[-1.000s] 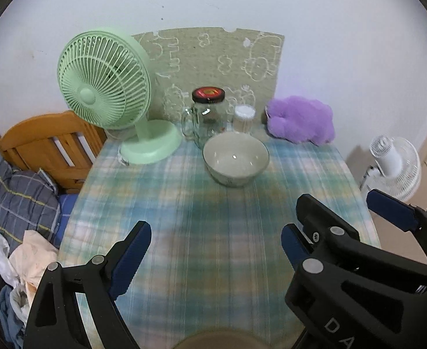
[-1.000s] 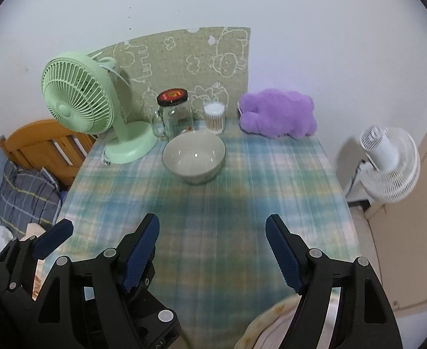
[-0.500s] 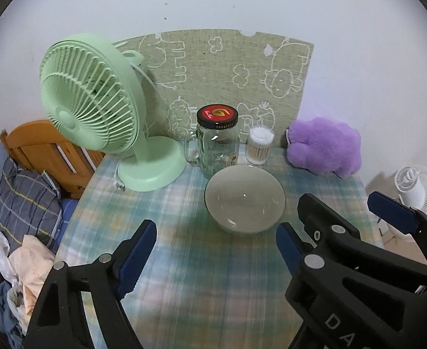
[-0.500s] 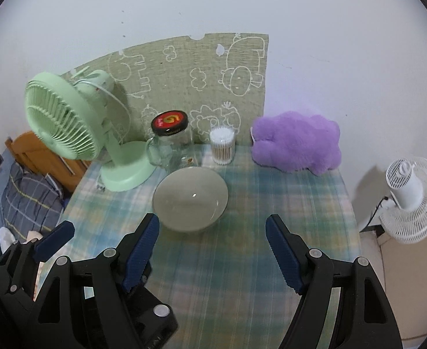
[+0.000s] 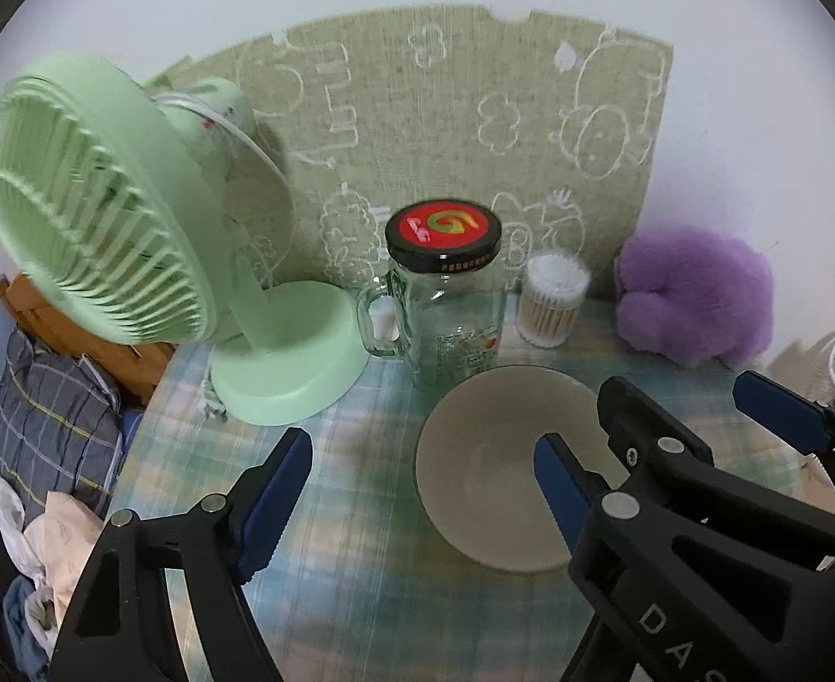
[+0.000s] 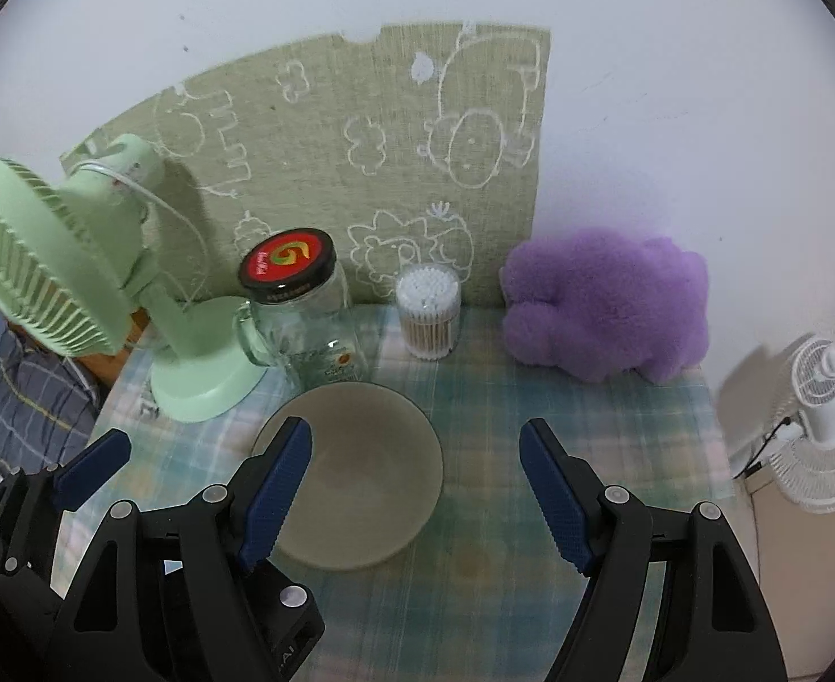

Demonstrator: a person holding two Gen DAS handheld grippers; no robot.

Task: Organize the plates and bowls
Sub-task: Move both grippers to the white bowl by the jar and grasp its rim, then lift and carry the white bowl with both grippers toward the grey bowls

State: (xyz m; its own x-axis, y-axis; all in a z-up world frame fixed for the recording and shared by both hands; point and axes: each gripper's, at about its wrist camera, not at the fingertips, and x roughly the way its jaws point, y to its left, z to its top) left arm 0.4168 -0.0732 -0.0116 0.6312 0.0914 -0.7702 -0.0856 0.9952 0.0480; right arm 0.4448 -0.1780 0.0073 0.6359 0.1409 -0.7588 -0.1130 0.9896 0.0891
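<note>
A pale grey-green bowl (image 5: 491, 472) stands empty on the checked tablecloth (image 5: 326, 511), just in front of a glass jar. It also shows in the right wrist view (image 6: 360, 477). My left gripper (image 5: 423, 483) is open and empty; its right finger hangs over the bowl's right side. My right gripper (image 6: 414, 483) is open and empty; its left finger is over the bowl's left rim, its right finger beyond the bowl over the cloth. The right gripper's fingers (image 5: 781, 412) also show in the left wrist view, right of the bowl.
A green desk fan (image 5: 133, 261) stands at the back left. A glass mug jar with a red lid (image 5: 445, 295), a cotton swab tub (image 5: 553, 301) and a purple plush (image 5: 696, 295) line the back wall. A white fan (image 6: 826, 415) stands off the table's right edge.
Both grippers have moved forward toward the back of the table; the bowl is now between and under their fingers. Both stay open.
</note>
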